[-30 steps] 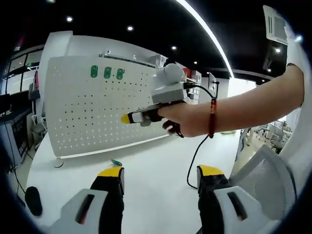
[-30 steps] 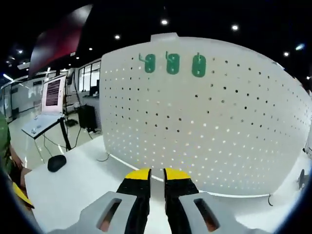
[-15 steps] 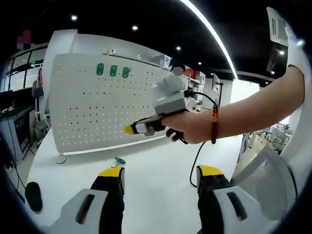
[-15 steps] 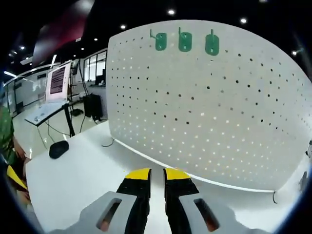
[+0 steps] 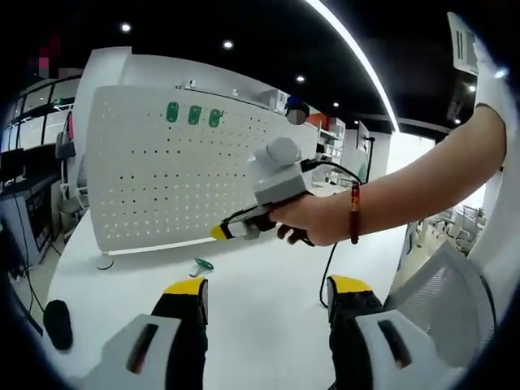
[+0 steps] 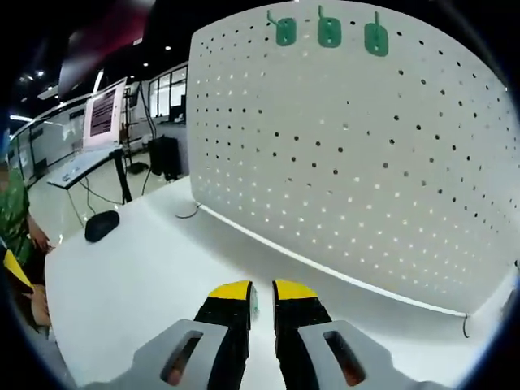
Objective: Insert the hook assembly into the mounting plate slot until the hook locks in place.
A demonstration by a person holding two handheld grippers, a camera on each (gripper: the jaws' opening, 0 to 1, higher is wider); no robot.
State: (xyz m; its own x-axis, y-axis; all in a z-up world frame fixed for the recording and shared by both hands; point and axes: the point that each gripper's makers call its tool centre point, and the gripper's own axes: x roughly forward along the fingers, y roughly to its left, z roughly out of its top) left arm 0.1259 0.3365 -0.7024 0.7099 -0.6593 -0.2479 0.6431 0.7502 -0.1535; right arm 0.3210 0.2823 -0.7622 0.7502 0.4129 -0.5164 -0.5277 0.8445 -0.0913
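A white pegboard mounting plate (image 5: 154,175) stands upright on the white table (image 5: 260,268), and it spans most of the right gripper view (image 6: 357,162). Three green hooks (image 5: 194,114) hang in its top row (image 6: 329,32). One loose green hook (image 5: 201,265) lies on the table in front of the board. A hand holds my right gripper (image 5: 219,232) just above and to the right of that hook, its yellow tips together. In its own view the right gripper (image 6: 262,291) is shut, low over the table. My left gripper (image 5: 268,286) is open and holds nothing.
A black mouse (image 6: 102,225) lies on the table's left part (image 5: 57,323). A monitor on a stand (image 6: 101,114) is behind it. A black cable (image 5: 329,260) trails from the right gripper. A mesh chair back (image 5: 439,301) is at the right. A person in green (image 6: 12,236) is at the left edge.
The right gripper has dropped toward the table and the loose hook, still shut. The pegboard has risen in its view. The left gripper has stayed open and barely moved.
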